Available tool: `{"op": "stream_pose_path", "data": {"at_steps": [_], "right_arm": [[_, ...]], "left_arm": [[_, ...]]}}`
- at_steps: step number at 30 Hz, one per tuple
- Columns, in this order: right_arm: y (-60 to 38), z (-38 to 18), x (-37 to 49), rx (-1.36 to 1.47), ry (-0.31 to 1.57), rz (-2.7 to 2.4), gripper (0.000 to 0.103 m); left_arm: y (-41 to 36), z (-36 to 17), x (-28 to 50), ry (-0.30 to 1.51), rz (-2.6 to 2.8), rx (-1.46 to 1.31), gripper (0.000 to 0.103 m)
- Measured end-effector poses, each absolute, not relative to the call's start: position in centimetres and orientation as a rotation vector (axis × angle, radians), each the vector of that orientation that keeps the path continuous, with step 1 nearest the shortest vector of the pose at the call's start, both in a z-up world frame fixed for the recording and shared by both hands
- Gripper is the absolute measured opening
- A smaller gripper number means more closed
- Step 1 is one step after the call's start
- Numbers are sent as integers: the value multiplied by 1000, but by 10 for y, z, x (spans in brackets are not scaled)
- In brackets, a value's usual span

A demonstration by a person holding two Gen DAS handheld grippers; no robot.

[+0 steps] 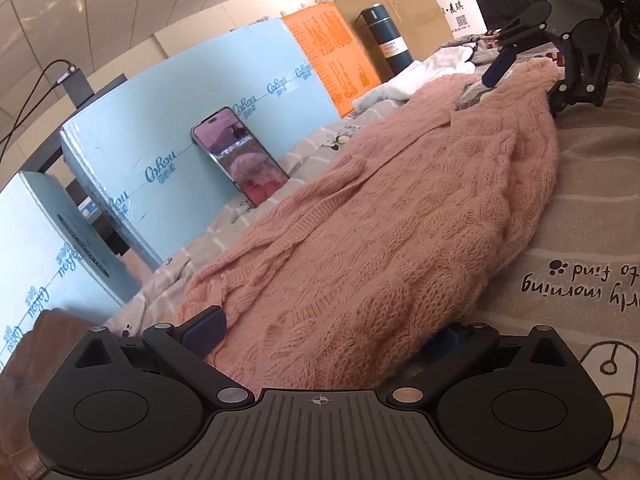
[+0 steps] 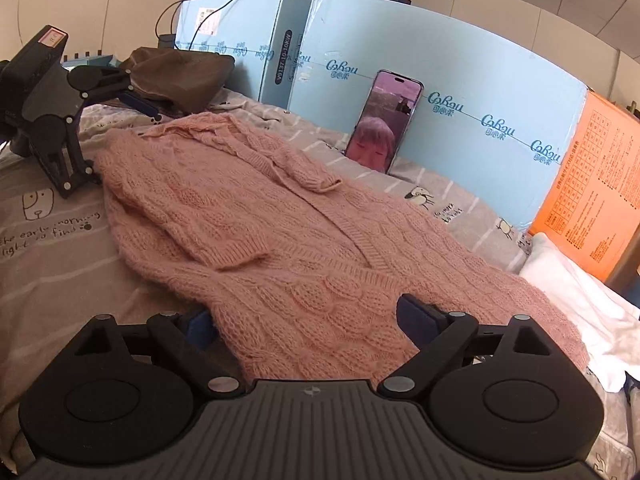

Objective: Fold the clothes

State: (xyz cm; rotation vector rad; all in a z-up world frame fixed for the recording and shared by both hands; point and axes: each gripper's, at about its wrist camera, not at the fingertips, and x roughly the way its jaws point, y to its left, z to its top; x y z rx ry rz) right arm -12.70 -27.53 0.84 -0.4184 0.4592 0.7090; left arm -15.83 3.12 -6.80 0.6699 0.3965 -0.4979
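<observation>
A pink cable-knit sweater (image 1: 400, 216) (image 2: 280, 232) lies spread on a grey printed bedsheet (image 1: 592, 184) (image 2: 48, 264). My left gripper (image 1: 328, 332) is open wide at one end of it. The knit edge lies between the jaws, and the right fingertip (image 1: 452, 336) is partly hidden under the cloth. My right gripper (image 2: 308, 326) is open wide at the opposite end, with the sweater's edge between its dark blue pads (image 2: 416, 322). Each gripper shows in the other's view, at the far end of the sweater: the right gripper (image 1: 524, 84) and the left gripper (image 2: 120, 144).
Light blue cartons (image 1: 160, 120) (image 2: 460, 76) wall the far side, with a phone (image 1: 240, 156) (image 2: 384, 120) leaning on them. An orange box (image 1: 332, 52) (image 2: 592, 200), a dark flask (image 1: 386, 38), white cloth (image 1: 424, 68) (image 2: 580, 300) and a brown bag (image 2: 180, 76) lie around.
</observation>
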Motion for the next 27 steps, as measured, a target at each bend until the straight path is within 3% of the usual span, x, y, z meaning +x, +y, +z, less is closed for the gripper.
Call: {"op": "stream_pose_path", "data": {"at_steps": [1, 3, 5, 6, 8, 12, 18, 21, 22, 23, 25, 27], "right_arm": [[-276, 11, -125, -415, 449, 718, 77], [-279, 16, -121, -407, 435, 720, 59], [-286, 21, -114, -385, 424, 715, 43], [-287, 24, -108, -371, 412, 723, 38], [-290, 31, -96, -344, 389, 739, 24], [-287, 43, -63, -332, 346, 751, 16], [-273, 39, -5, -334, 374, 766, 15], [-269, 31, 11, -346, 406, 762, 15], [-268, 29, 14, -349, 412, 754, 21], [-268, 27, 18, -351, 419, 745, 37], [-268, 24, 25, -348, 426, 719, 54], [-271, 23, 27, -350, 425, 688, 55]], "left_arm": [[32, -66, -155, 402, -520, 658, 101], [39, -62, -148, 434, -571, 598, 87], [48, -57, -138, 471, -632, 512, 30], [51, -55, -133, 477, -654, 479, 22], [56, -49, -125, 456, -675, 438, 18], [60, -44, -101, 454, -654, 423, 17], [64, -37, -63, 462, -603, 419, 19], [66, -34, -46, 458, -573, 412, 36], [65, -34, -44, 440, -549, 398, 56], [64, -33, -43, 421, -525, 385, 79], [61, -29, -39, 385, -489, 338, 90], [55, -26, -31, 376, -463, 289, 91]]}}
